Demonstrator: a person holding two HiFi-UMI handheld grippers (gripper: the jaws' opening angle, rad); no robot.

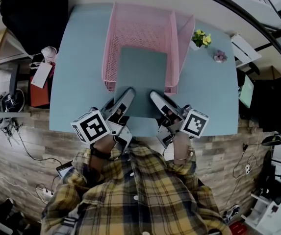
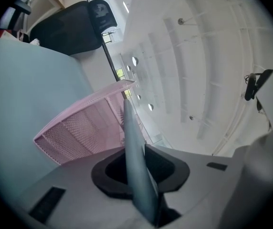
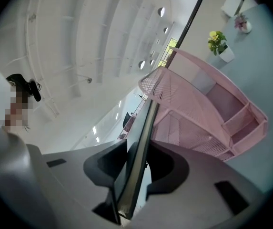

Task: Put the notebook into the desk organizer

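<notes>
Left gripper (image 1: 129, 93) and right gripper (image 1: 154, 96) reach over a pale blue desk (image 1: 76, 62) on a wood-plank floor (image 1: 22, 141), with a black chair (image 1: 35, 18) past its far left corner and a yellow-flowered pot plant (image 1: 200, 38) near its far right corner. Each has its jaws narrowed onto the near edge of the grey-green notebook (image 1: 142, 75), clamping it between the pads. The notebook's far half sits in the pink mesh desk organizer (image 1: 112, 48) by the desk's far edge, its near half sticking out.

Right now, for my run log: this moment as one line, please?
left gripper: shut on notebook | right gripper: shut on notebook | notebook: far end over organizer, near end outside
</notes>
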